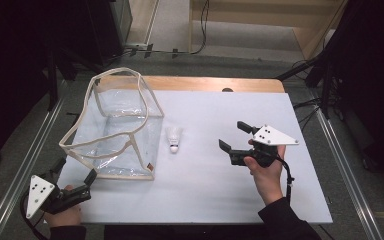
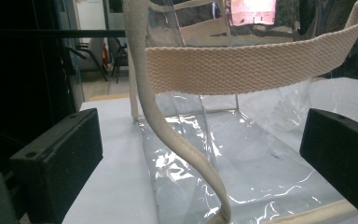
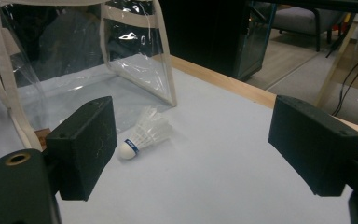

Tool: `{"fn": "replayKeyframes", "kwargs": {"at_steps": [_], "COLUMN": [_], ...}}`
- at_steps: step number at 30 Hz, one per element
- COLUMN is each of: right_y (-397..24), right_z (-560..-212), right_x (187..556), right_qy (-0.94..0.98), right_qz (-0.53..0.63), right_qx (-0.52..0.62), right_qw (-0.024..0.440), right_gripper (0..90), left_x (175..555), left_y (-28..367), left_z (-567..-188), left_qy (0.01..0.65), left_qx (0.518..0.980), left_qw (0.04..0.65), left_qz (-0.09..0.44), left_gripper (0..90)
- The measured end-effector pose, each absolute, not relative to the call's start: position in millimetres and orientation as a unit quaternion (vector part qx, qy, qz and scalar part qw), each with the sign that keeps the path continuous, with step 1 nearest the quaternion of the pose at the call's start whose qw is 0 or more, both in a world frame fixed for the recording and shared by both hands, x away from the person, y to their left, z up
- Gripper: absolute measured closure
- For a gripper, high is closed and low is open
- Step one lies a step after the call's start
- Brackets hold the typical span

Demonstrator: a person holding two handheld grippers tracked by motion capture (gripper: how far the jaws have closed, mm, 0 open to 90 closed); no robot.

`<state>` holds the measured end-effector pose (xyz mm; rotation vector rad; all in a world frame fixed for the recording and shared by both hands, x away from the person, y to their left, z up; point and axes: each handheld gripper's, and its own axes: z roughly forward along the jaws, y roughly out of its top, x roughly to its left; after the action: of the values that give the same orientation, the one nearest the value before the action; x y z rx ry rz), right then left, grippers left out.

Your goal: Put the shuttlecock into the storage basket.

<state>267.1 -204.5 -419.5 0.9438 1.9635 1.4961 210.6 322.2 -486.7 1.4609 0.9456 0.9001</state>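
The shuttlecock [image 1: 174, 139] lies on its side on the white tabletop [image 1: 215, 195], just beside the clear bag [image 1: 112, 132] with cream webbing trim and apart from both grippers. The right gripper [image 1: 234, 135] is held to the shuttlecock's right, pointing toward it, its jaws spread wide with nothing between them. The left gripper [image 1: 75, 170] sits at the bag's near corner, jaws wide to either side of the webbing strap [image 2: 177, 140] and, as far as the close view shows, not pressing it.
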Motion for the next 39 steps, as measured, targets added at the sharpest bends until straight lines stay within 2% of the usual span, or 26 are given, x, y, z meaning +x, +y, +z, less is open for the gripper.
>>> {"fn": "replayKeyframes", "kwargs": {"at_steps": [23, 39], "right_y": [-165, -144], "right_z": [-411, -415], "right_x": [289, 306], "right_qy": [0.749, 0.768], "right_qz": [0.536, 0.527], "right_qx": [0.323, 0.311], "right_qw": [0.217, 0.189], "right_gripper": [25.7, 39.1], "left_x": [211, 210], "left_y": [322, 322], "left_z": [-487, -487], "left_qy": [0.401, 0.400], "left_qx": [0.619, 0.619], "left_qw": [0.558, 0.559], "left_qz": [0.381, 0.381], "left_gripper": [0.0, 0.0]}}
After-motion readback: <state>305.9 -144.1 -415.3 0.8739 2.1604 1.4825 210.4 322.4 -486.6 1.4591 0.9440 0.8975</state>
